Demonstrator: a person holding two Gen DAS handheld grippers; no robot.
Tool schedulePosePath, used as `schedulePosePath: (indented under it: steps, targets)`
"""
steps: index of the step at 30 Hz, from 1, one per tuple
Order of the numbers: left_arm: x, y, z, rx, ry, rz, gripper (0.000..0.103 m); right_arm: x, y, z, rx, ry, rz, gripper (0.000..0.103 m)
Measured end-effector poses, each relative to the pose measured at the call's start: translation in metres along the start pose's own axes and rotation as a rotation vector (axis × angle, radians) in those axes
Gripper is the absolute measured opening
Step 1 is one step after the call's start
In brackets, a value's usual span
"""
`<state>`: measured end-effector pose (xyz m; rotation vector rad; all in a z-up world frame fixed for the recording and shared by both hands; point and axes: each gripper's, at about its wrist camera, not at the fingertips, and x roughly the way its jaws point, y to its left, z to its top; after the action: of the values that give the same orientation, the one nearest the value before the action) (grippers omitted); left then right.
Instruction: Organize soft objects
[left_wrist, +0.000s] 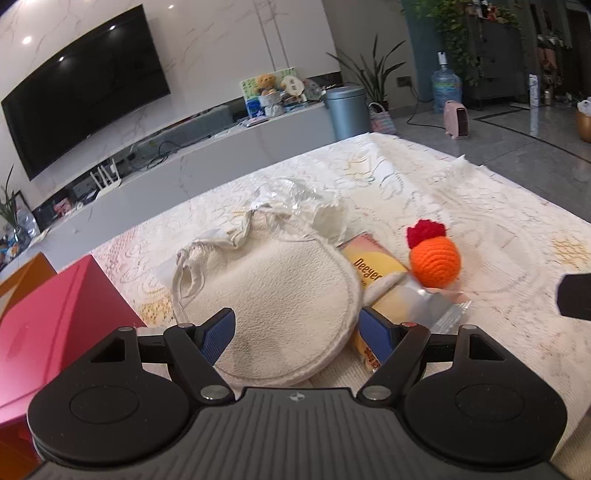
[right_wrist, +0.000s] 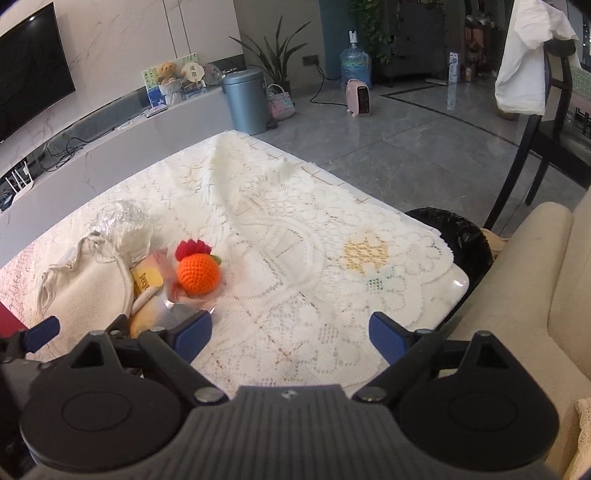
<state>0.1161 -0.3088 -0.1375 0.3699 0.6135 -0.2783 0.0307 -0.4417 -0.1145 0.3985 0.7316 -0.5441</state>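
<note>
The left gripper (left_wrist: 295, 334) hangs low over the pouch (left_wrist: 280, 295), its two blue fingers spread wide either side of the pouch's near edge, holding nothing; whether the pads touch the fabric I cannot tell. The right gripper (right_wrist: 290, 338) stands to the right of the pouch over bare lace cloth (right_wrist: 332, 258), fingers wide apart with nothing between them.

The pouch is one round, cream, nubbly fabric bag with a gathered neck and a white drawstring at its far left side. Tucked against its right edge lies one yellow packet (left_wrist: 373, 273), printed "Deeye…" in brown letters, the rest hidden; its silver crimped end points toward the grippers. Just right of the pouch, beyond the packet, sits one crocheted ball (left_wrist: 436, 264), orange with a red tuft on top, and a bit of green shows in the right view. Behind the pouch's neck lies one crumpled clear wrapper (left_wrist: 295, 199). Left of the pouch stands one red box (left_wrist: 55, 325).

Far beyond the pouch hang one dark TV (left_wrist: 85, 85) and, on the floor, one grey bin (left_wrist: 347, 110).
</note>
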Motion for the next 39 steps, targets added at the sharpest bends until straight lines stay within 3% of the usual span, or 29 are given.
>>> schedulePosePath:
  steps: [6,8,10,15,17,22,23,24,26,33,39]
  targets:
    - [0.007,0.008,-0.005,-0.017,0.017,-0.025,0.089,-0.001,-0.006,0.0,0.031,0.01,0.009,0.091]
    - [0.008,0.011,-0.005,-0.034,0.022,-0.033,0.084,0.0,-0.006,-0.001,0.032,0.011,0.01,0.091]
    - [0.007,0.016,-0.006,-0.065,0.035,-0.059,0.07,0.0,-0.006,-0.001,0.031,0.014,0.011,0.091]
    - [0.01,0.024,-0.009,-0.133,0.089,-0.136,0.01,0.001,-0.006,-0.001,0.031,0.014,0.014,0.091]
    - [0.007,0.027,-0.011,-0.135,0.084,-0.136,0.001,0.001,-0.006,-0.001,0.029,0.015,0.013,0.091]
    - [-0.007,0.024,-0.016,-0.064,0.033,-0.141,0.002,0.001,-0.001,-0.001,0.002,0.018,0.007,0.091]
    - [-0.011,0.019,-0.018,-0.01,0.016,-0.137,0.012,0.0,0.0,-0.001,-0.005,0.015,0.009,0.091]
    - [-0.014,0.014,-0.02,0.045,-0.006,-0.127,0.032,-0.001,0.001,-0.001,-0.011,0.014,0.009,0.091]
    - [-0.02,0.005,-0.026,0.127,-0.044,-0.096,0.061,-0.001,0.002,-0.002,-0.016,0.015,0.008,0.091]
    - [-0.011,-0.016,-0.034,0.233,-0.081,0.002,0.061,0.0,0.003,-0.002,-0.012,0.023,0.006,0.091]
    - [0.01,-0.011,-0.025,0.182,-0.046,0.066,0.061,0.002,0.002,-0.002,-0.005,0.021,0.007,0.091]
